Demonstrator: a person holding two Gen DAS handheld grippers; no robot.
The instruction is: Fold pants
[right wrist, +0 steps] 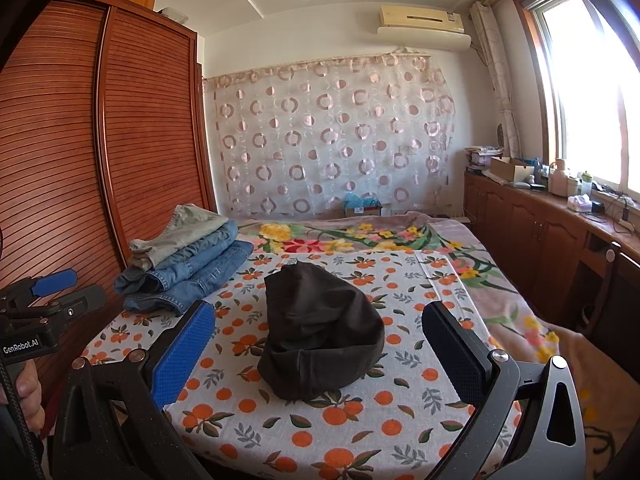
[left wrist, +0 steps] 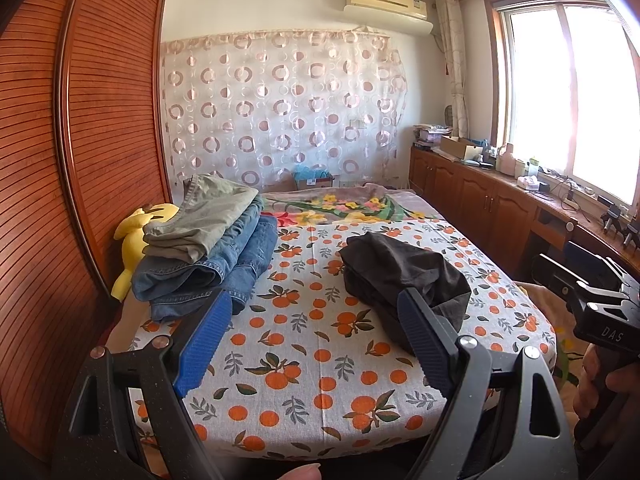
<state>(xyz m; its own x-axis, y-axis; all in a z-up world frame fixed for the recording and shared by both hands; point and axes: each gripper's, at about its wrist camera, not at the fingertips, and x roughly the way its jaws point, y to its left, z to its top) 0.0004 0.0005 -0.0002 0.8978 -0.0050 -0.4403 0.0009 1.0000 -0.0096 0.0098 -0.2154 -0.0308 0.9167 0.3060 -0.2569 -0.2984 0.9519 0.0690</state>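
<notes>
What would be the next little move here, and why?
Probably lower both open grippers, left gripper and right gripper, toward the crumpled dark pants to grasp an edge. The pants lie bunched and unheld on the orange-print sheet, while the folded stack sits apart.

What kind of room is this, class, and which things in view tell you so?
Most likely a home bedroom: a bed with patterned covers, a tall wooden wardrobe beside it, and folded trousers stacked on the bed.

Black pants (right wrist: 320, 336) on orange-fruit-patterned sheet (right wrist: 360, 432).
</notes>
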